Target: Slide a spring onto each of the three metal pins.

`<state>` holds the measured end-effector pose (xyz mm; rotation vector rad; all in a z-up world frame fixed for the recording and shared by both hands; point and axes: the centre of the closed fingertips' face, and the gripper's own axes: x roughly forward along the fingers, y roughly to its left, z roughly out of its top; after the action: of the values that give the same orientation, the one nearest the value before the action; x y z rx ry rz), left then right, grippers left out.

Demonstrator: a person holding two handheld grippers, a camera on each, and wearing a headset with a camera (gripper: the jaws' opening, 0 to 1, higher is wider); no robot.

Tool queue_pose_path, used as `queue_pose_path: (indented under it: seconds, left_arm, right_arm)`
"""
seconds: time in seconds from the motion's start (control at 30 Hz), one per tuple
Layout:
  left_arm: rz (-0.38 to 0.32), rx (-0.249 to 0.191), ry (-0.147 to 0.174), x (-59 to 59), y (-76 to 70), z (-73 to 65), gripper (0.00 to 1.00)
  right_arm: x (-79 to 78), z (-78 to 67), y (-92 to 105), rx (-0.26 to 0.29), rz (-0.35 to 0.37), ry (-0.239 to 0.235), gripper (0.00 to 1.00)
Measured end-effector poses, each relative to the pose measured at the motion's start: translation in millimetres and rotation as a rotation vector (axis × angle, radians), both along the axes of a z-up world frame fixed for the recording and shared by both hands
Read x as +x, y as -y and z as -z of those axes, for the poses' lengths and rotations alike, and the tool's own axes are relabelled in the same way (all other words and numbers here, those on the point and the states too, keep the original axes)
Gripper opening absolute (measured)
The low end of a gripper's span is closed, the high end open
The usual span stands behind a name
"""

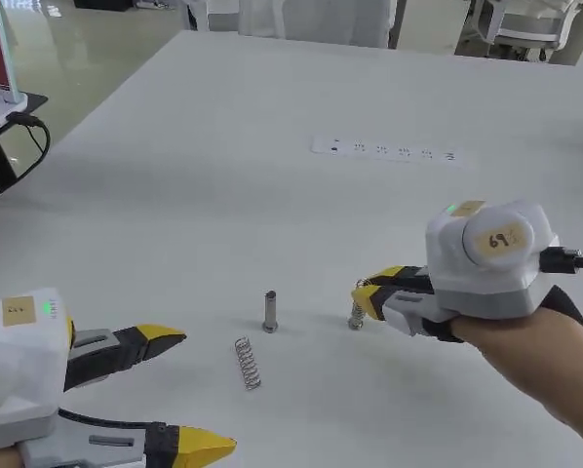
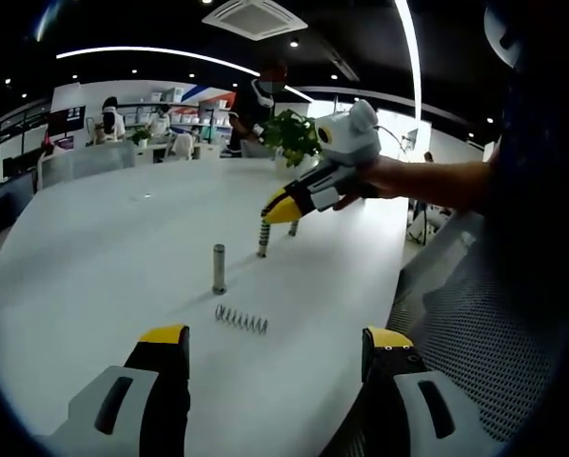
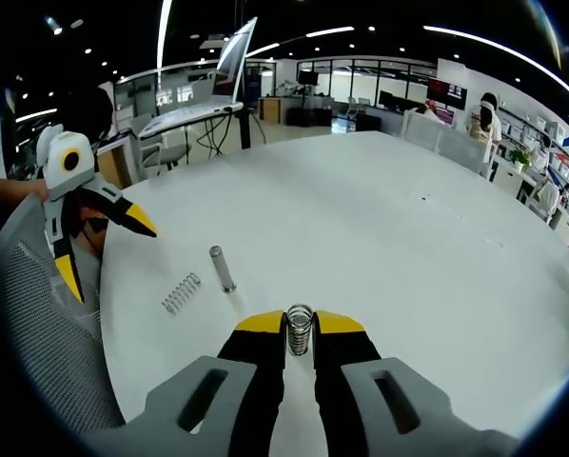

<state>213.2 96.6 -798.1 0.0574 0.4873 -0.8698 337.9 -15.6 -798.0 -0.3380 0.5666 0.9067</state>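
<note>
In the head view, the left gripper [image 1: 187, 392], black with yellow tips, is at the lower left. Its jaws are wide apart and hold nothing. A thin coiled metal spring [image 1: 248, 363] lies flat on the white table [image 1: 223, 175] just ahead of these jaws, with its long axis running roughly away from the person. A short grey metal pin [image 1: 270, 310] stands upright and bare just beyond it. The right gripper [image 1: 368, 295] is further from this spring and is closed on a second spring [image 1: 357, 315]. In the left gripper view, the coiled spring [image 2: 242, 320] lies crosswise before the open jaws, with the bare pin [image 2: 219, 268] behind it. In the right gripper view, the jaws clamp the second spring [image 3: 300, 328], which seems to sit upright on a pin. The coiled spring [image 3: 181, 292] lies nearer the left gripper [image 3: 106, 252], so I judge that this hand is better placed to take it.
</note>
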Motion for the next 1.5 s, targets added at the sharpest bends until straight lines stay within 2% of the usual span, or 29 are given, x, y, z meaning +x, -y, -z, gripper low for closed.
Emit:
queue_pose_path:
  seconds: [0.57, 0.9, 1.27, 1.5]
  left_arm:
    - [0.001, -0.001, 0.001, 1.0, 0.5, 0.3, 0.7]
    - [0.005, 0.001, 0.0, -0.1, 1.1, 0.5, 0.69]
    - [0.004, -0.001, 0.003, -1.2, 1.0, 0.7, 0.7]
    - [0.004, -0.002, 0.005, -1.8, 1.5, 0.3, 0.7]
  right_arm:
    - [-0.3, 15.4, 2.5, -0.03, -0.014, -0.009, 0.08]
    - [-3.6, 23.0, 6.4, -0.061, -0.013, -0.035, 0.08]
    - [-10.0, 37.4, 16.8, -0.106, 0.009, -0.093, 0.1]
    - [-18.1, 42.2, 22.3, -0.115, 0.031, -0.153, 0.09]
